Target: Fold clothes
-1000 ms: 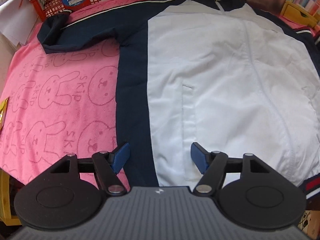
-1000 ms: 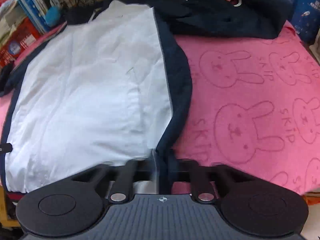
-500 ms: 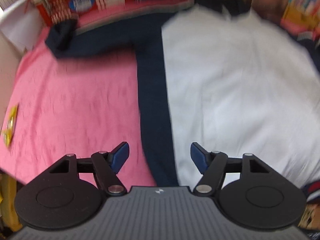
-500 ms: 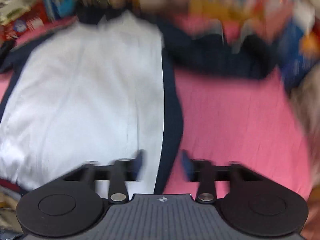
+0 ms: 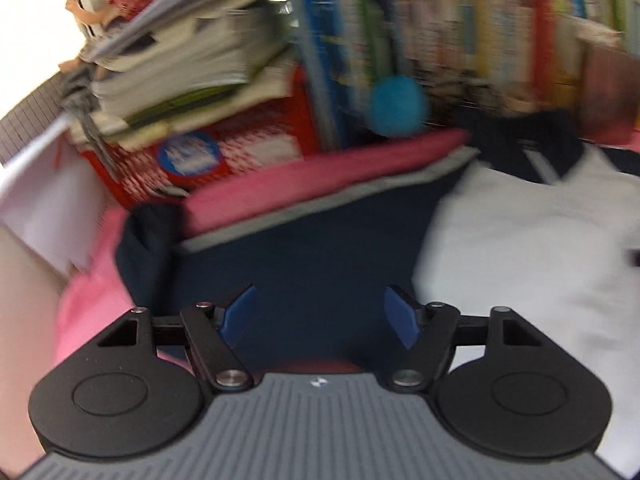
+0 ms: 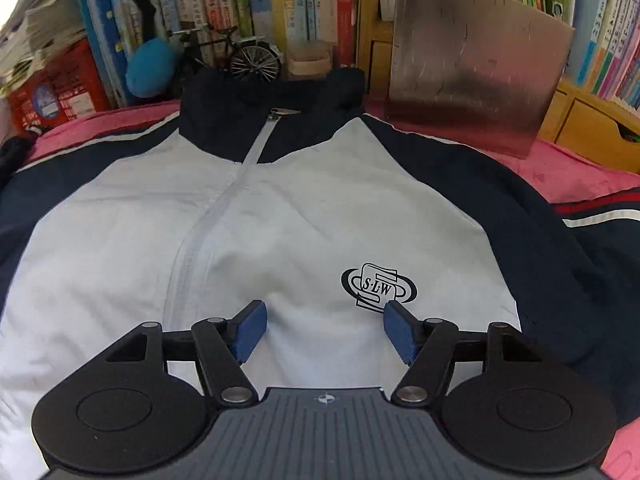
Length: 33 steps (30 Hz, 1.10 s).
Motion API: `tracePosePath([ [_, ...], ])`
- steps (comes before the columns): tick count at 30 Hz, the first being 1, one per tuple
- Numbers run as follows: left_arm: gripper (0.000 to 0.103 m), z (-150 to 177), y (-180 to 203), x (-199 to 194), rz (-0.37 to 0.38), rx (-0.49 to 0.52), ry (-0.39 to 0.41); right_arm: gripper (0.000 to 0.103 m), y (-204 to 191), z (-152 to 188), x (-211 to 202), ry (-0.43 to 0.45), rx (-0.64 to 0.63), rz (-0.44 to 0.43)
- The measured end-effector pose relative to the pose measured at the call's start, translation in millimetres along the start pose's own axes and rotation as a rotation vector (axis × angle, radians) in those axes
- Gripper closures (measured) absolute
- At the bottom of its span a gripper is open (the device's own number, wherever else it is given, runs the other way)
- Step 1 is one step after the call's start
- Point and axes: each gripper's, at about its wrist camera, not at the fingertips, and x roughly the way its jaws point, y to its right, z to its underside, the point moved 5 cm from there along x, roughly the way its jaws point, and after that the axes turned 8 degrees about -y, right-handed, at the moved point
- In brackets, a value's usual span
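A white and navy zip jacket (image 6: pixel 280 208) lies flat, front up, on a pink towel (image 6: pixel 576 168), collar at the far side. My right gripper (image 6: pixel 325 330) hovers open over the white chest, beside the black S.L.W logo (image 6: pixel 378 288), with nothing between its blue pads. The left wrist view is blurred. There my left gripper (image 5: pixel 320 314) is open above the navy left sleeve (image 5: pixel 312 256), whose cuff (image 5: pixel 144 240) lies at the left on the towel (image 5: pixel 92 292). The white body (image 5: pixel 520 248) spreads to the right.
Behind the towel stand rows of books (image 6: pixel 280 4), a red basket (image 5: pixel 224 152) under a pile of papers, a blue ball (image 6: pixel 150 66), a small model bicycle (image 6: pixel 244 54), a leaning metal sheet (image 6: pixel 476 68) and wooden drawers (image 6: pixel 592 128). The right sleeve (image 6: pixel 568 272) lies bunched at the right.
Both grippers moved from the jacket's hem toward its collar end. The right gripper, earlier shut on the hem's edge, has let go and opened. The left stayed open.
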Motion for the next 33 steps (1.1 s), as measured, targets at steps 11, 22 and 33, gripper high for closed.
tracePosePath([
  [11,0.034,4,-154,90,-0.194,-0.076,-0.149,0.031,-31,19,-12,-0.060,0.048,0.237],
  [22,0.030,20,-176,40,-0.191,0.018,-0.051,0.026,-88,9,-19,-0.076,0.007,0.430],
  [33,0.066,-55,-151,156,-0.180,0.050,-0.077,0.023,-120,11,-29,-0.082,0.008,0.426],
])
